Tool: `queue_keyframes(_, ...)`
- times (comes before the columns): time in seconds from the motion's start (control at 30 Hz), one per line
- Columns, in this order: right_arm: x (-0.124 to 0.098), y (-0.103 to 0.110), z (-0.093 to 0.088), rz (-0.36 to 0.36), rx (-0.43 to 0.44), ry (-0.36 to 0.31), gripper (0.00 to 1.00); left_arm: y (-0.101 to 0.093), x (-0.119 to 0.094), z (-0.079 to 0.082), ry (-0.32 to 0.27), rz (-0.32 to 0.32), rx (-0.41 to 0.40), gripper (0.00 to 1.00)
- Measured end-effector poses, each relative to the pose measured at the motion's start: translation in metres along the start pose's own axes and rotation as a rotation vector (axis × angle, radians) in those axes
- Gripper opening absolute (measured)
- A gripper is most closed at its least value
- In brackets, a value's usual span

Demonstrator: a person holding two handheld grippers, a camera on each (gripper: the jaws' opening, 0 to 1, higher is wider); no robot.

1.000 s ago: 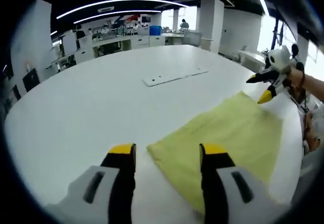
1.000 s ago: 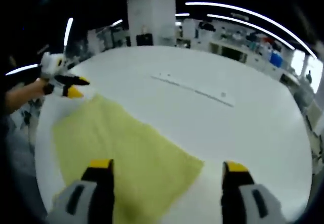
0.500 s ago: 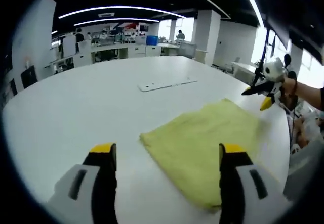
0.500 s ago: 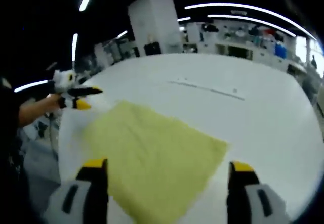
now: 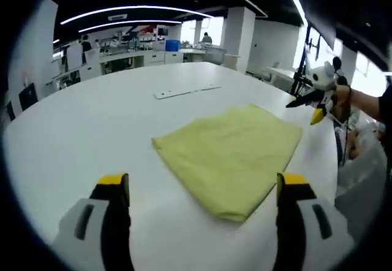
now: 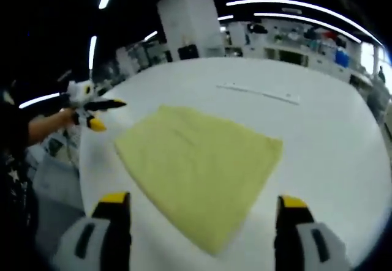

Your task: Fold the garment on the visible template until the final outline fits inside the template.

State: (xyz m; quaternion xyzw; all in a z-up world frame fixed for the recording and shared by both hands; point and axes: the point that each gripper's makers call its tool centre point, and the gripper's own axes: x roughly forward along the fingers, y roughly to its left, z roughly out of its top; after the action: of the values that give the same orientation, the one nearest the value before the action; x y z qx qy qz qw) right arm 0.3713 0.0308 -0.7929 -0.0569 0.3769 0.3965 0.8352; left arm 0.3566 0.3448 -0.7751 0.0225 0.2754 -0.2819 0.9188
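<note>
A folded yellow garment (image 5: 229,155) lies flat on the white table (image 5: 92,130), its edges neat and one corner reaching close to the table's rim. Bare tabletop spreads wide beyond the garment's far edges. A thin white strip (image 5: 185,90) lies well apart from the garment, farther across the table. The left gripper (image 5: 199,188) is held above the table just short of the garment, jaws spread wide and empty. The right gripper (image 6: 202,207) is likewise wide open, holding nothing, off the garment's opposite side.
</note>
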Motion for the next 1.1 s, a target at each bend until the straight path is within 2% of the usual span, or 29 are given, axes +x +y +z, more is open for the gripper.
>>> queue_keyframes(0.27,-0.005,0.013,-0.025,0.005,0.026,-0.002,0.95,-0.014,-0.006,-0.021,-0.007,-0.009,-0.034,0.95)
queue_keyframes(0.37,-0.001,0.014,-0.032,0.005,0.032,0.003,0.95,-0.019,-0.007,-0.030,0.001,-0.011,-0.038,0.89)
queue_keyframes(0.53,-0.002,0.020,-0.038,-0.002,0.033,-0.013,0.91,-0.026,-0.009,-0.036,-0.007,-0.001,-0.055,0.77)
queue_keyframes(0.67,0.001,0.017,-0.045,-0.017,0.040,-0.015,0.86,-0.022,-0.005,-0.045,0.015,0.019,-0.055,0.66)
queue_keyframes(0.87,-0.001,0.016,-0.054,-0.045,0.046,-0.015,0.72,-0.024,-0.002,-0.056,0.030,0.012,-0.099,0.54)
queue_keyframes(0.97,-0.002,0.009,-0.061,-0.095,0.016,0.019,0.59,-0.030,0.001,-0.061,0.044,-0.002,-0.105,0.45)
queue_keyframes(1.1,-0.003,0.008,-0.060,-0.102,0.022,0.000,0.39,-0.035,0.002,-0.064,0.052,-0.012,-0.105,0.35)
